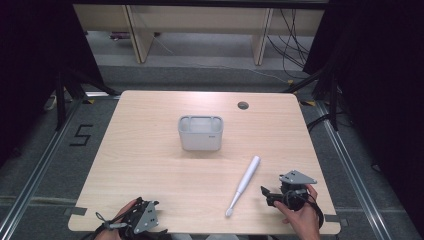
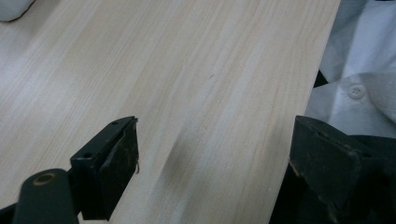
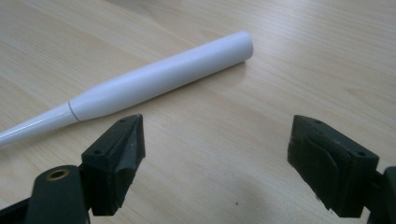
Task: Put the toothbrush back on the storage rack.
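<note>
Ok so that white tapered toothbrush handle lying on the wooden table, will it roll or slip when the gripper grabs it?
The white tapered toothbrush handle looks round and glossy, so it would probably roll if nudged sideways, and may slip between pads. It seems stiff, likely hard plastic, and light. The thick end probably offers the open right gripper the surest grip.

- one white plastic electric toothbrush [image 1: 244,186], lying flat on the table
- one grey rectangular plastic holder box [image 1: 200,133]
- one light wooden table [image 1: 150,165] with one round cable hole [image 1: 243,105]
- two black two-jaw grippers: left gripper [image 1: 142,217], right gripper [image 1: 270,192]
</note>
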Demonstrator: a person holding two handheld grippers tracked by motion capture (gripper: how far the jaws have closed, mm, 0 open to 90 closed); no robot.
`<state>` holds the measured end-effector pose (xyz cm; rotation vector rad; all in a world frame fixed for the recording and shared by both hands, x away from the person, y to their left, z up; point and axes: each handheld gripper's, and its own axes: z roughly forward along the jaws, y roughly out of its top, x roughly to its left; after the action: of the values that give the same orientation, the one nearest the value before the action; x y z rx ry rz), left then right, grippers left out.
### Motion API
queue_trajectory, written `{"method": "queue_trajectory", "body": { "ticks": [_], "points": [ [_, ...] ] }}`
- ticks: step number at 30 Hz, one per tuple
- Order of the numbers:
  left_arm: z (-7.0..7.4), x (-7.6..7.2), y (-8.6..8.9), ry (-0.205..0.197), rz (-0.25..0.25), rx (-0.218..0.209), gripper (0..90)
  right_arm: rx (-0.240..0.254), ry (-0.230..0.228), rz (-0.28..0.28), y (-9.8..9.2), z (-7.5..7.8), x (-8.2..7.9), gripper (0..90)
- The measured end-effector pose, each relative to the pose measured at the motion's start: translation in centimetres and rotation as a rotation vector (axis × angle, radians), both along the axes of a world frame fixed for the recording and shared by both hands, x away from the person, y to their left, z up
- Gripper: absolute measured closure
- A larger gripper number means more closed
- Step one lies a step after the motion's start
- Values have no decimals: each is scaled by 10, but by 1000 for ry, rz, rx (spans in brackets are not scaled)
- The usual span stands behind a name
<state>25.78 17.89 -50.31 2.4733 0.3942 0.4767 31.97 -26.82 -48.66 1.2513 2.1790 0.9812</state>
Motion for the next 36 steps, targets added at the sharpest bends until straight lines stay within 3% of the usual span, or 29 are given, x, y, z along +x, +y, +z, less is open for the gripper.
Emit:
{"method": "queue_trajectory", "body": {
  "ticks": [2,4,8,9,10,17,18,36],
  "points": [
    [0,0,0,1,0,-1,153,0,3,5,1,0,0,204],
    [0,0,0,1,0,1,153,-17,-24,32,-1,-1,2,210],
    [-1,0,0,-9,7,-10,153,-9,-13,18,2,0,2,216],
    [-1,0,0,-10,6,-10,153,-18,-24,34,2,0,4,217],
    [-1,0,0,-10,6,-10,153,-10,-7,39,2,-1,4,218],
    [0,0,0,-1,0,0,153,-7,-14,33,6,0,5,227],
    [-2,0,0,-9,8,-14,153,6,-8,45,7,0,6,230],
    [-2,1,0,-16,8,-16,153,-3,-46,41,6,0,14,251]
  ]
}}
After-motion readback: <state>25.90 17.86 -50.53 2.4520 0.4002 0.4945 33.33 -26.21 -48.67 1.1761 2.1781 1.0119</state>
